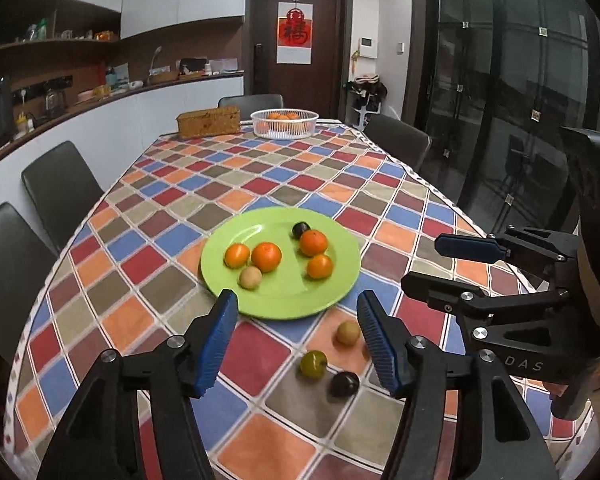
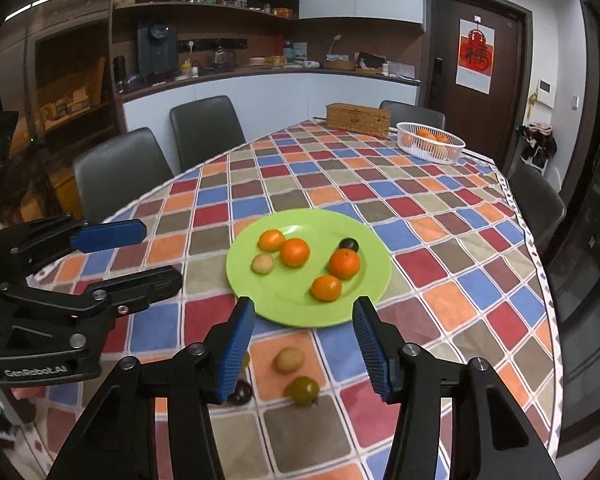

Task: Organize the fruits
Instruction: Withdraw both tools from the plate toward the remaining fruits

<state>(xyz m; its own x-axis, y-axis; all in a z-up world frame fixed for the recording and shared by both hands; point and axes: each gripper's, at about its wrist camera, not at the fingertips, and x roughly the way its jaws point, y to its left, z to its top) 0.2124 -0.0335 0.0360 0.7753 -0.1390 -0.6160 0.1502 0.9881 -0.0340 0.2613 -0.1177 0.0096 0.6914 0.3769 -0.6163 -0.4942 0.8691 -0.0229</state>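
Fingers of the left gripper [image 1: 298, 338] and right gripper [image 2: 304, 346] gape wide, holding nothing. Near the tabletop's front edge lie a tan fruit [image 1: 348, 333], green fruit [image 1: 313, 364] and dark plum [image 1: 344, 384]. Beyond, the green plate [image 1: 280, 304] carries four glossy oranges [image 1: 266, 256].

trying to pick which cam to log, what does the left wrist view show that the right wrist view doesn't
Only the left wrist view shows the dark glass doors at the right, and the dark fruit on the cloth in full.

Only the right wrist view shows the tall open shelving with the dark appliance; there a finger partly hides that dark fruit.

Both show the green plate holding six fruits, the white basket, the woven box, and each other's open tongs.
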